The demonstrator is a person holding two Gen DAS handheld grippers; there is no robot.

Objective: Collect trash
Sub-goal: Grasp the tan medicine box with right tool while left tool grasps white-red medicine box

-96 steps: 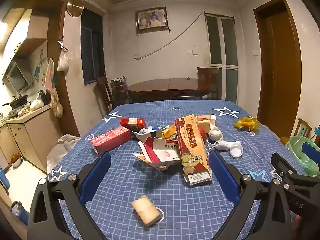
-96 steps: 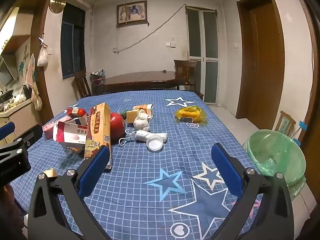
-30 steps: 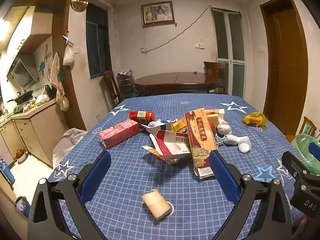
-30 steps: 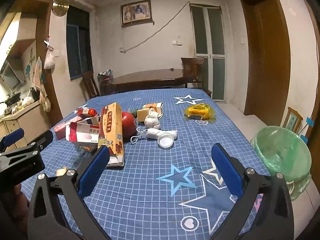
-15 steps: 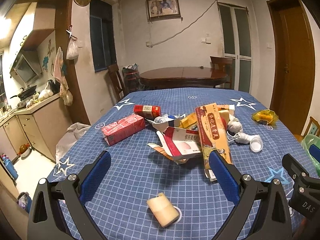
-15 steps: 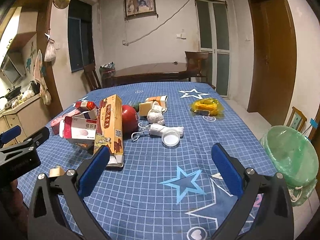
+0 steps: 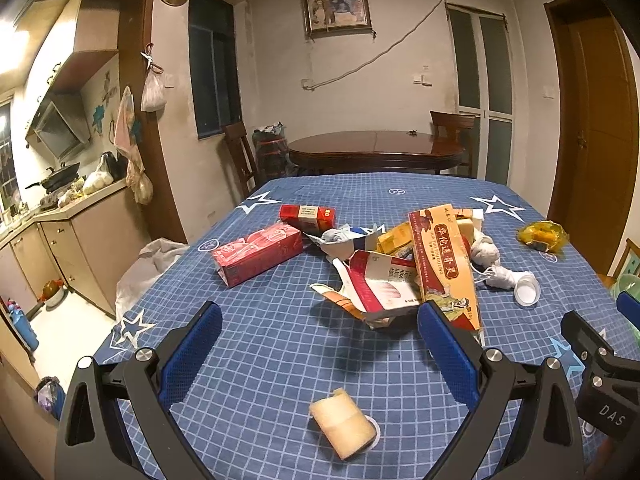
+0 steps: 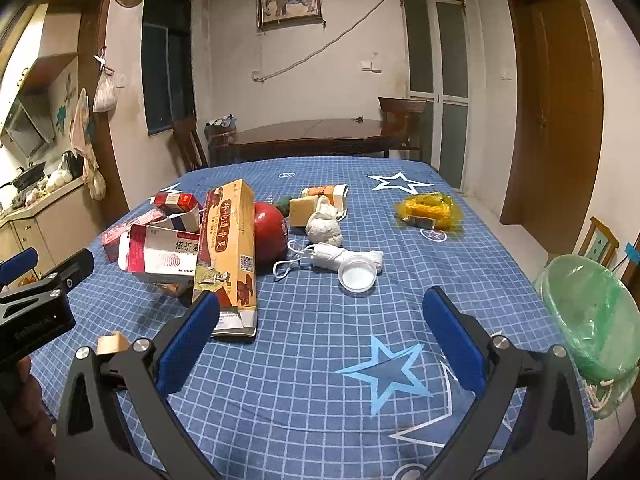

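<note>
Left wrist view: trash lay heaped mid-tabletop. Tall orange carton leaned on the pile, long axis running away from the camera, its printed face up; Chinese characters plus a pinyin line, partly legible as "HUA TUO". Torn white-and-red box sat just left of it, flaps open, touching it. Red carton lay farther left, long axis slanting up to the right. Small red box behind it. Cream roll lay alone near the camera, between the left claw's blue pads, untouched. Left claw spread wide, holding nothing.

Right wrist view: white cup lay on its side, mouth toward the camera, touching a rolled white mask. Red ball against the orange carton. Yellow wrapper well apart, right. Green-lined bin stood off the tabletop's right edge. Right claw wide open, empty. White box read "依折".
</note>
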